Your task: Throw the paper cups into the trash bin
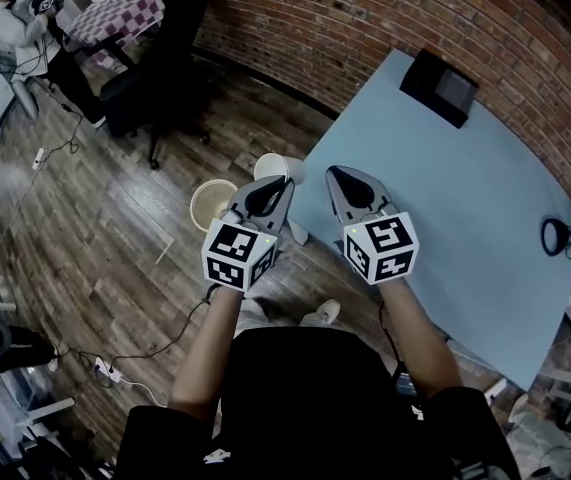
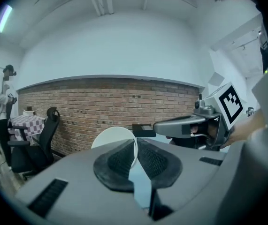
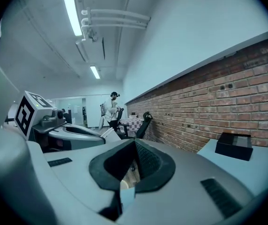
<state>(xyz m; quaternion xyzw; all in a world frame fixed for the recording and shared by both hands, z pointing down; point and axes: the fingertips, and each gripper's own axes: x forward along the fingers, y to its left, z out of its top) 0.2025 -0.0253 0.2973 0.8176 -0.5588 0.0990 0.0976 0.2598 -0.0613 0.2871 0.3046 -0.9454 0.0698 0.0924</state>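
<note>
A white paper cup (image 1: pixel 277 165) is pinched by its wall in my left gripper (image 1: pixel 273 184), held over the floor just off the light blue table's (image 1: pixel 465 198) left edge. In the left gripper view the cup (image 2: pixel 112 137) sticks out to the left of the closed pads (image 2: pixel 119 161). A small round white trash bin (image 1: pixel 197 196) stands on the wood floor, below and left of the cup. My right gripper (image 1: pixel 345 176) hovers over the table's near left part, shut with nothing in it; its pads (image 3: pixel 145 161) meet at the tips.
A black box (image 1: pixel 439 86) lies at the table's far end, a small black device (image 1: pixel 555 236) near its right edge. A black office chair (image 1: pixel 155 78) stands beyond the bin. A person (image 1: pixel 15 38) stands at the far left. Cables and a power strip (image 1: pixel 105 368) lie on the floor.
</note>
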